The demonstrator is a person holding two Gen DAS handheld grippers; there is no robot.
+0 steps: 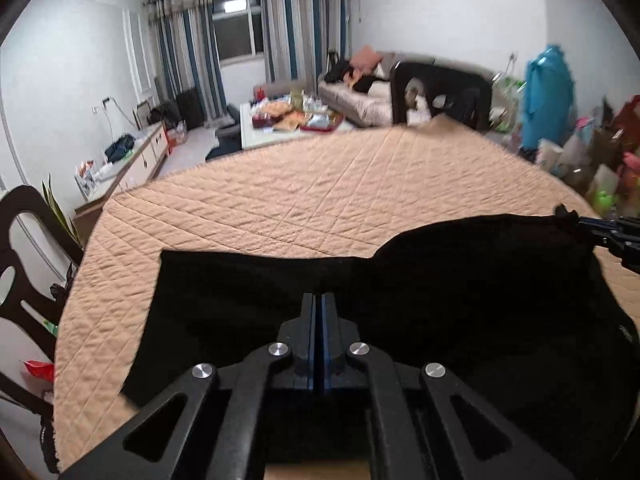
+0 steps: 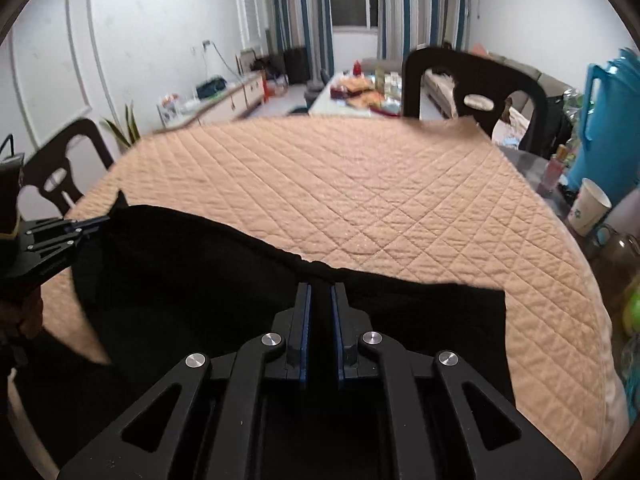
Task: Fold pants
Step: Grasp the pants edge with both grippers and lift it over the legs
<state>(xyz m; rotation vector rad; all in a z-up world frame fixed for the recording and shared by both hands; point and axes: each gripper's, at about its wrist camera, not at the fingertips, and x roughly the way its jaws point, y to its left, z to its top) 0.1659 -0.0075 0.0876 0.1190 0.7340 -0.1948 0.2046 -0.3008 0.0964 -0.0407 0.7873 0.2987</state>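
Note:
Black pants [image 1: 460, 300] lie across the near part of a table under a tan quilted cover [image 1: 320, 200]. My left gripper [image 1: 319, 298] is shut on the pants cloth, which is lifted off the table. My right gripper [image 2: 320, 288] is shut on the pants' edge, with a thin gap between its blue pads. In the left wrist view the right gripper [image 1: 568, 216] pinches a raised corner at the right. In the right wrist view the left gripper [image 2: 106, 218] pinches a raised corner of the pants [image 2: 200, 280] at the left.
Dark chairs stand at the table's far side [image 2: 472, 80] and left side [image 1: 24, 260]. A paper cup [image 2: 590, 206] and bottles sit at the right edge. A blue bag [image 1: 548, 92], a sofa [image 1: 368, 100] and a cluttered low table [image 1: 292, 116] lie beyond.

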